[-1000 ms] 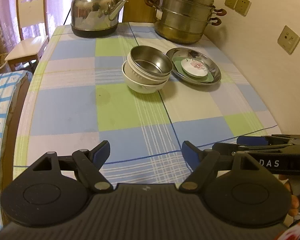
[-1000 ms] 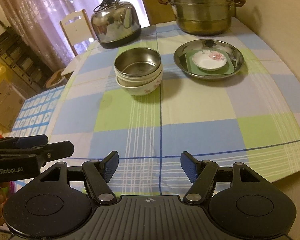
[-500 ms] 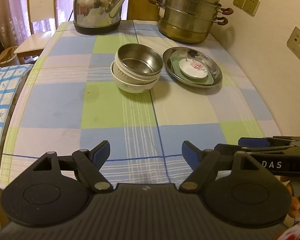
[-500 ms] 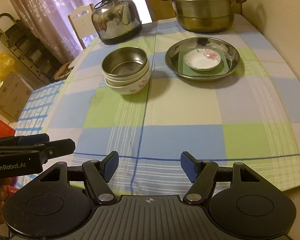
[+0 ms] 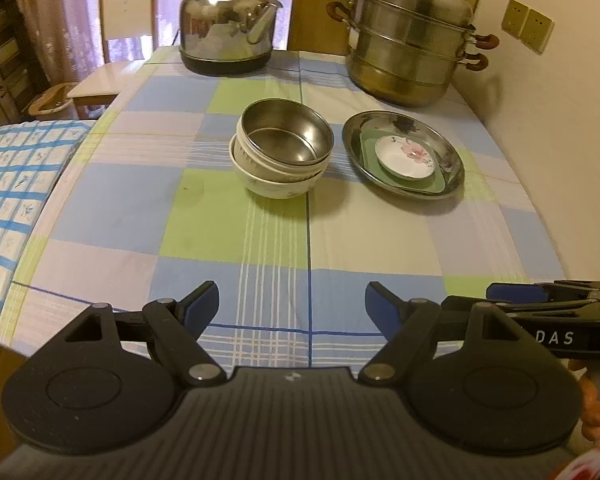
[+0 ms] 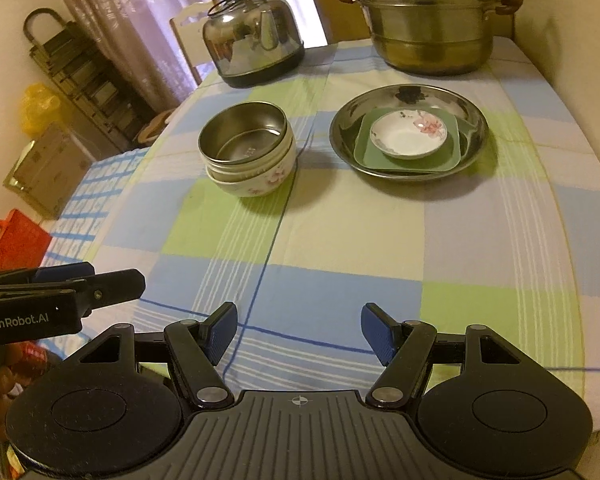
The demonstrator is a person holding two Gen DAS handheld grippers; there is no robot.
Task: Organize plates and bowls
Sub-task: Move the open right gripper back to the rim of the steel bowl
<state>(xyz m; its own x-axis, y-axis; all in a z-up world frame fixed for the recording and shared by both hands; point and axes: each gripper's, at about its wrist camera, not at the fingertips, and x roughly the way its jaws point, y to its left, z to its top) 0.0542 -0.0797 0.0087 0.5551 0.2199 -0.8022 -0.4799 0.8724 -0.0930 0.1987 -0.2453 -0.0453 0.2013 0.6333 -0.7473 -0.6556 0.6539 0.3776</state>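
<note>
Far past my tongs at the back of the checked tabletop (image 5: 228, 220): steel kettle (image 5: 228, 28), stacked steamer pot (image 5: 410, 40). White chair (image 5: 126, 12) behind, red basket (image 6: 14, 240) off left.

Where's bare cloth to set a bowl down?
Free: the checked tablecloth between both open grippers and the nested steel-and-ceramic bowl stack, plus left of that stack. Crowded: behind, by the steel kettle, the steamer pot and the steel plate stack.
</note>
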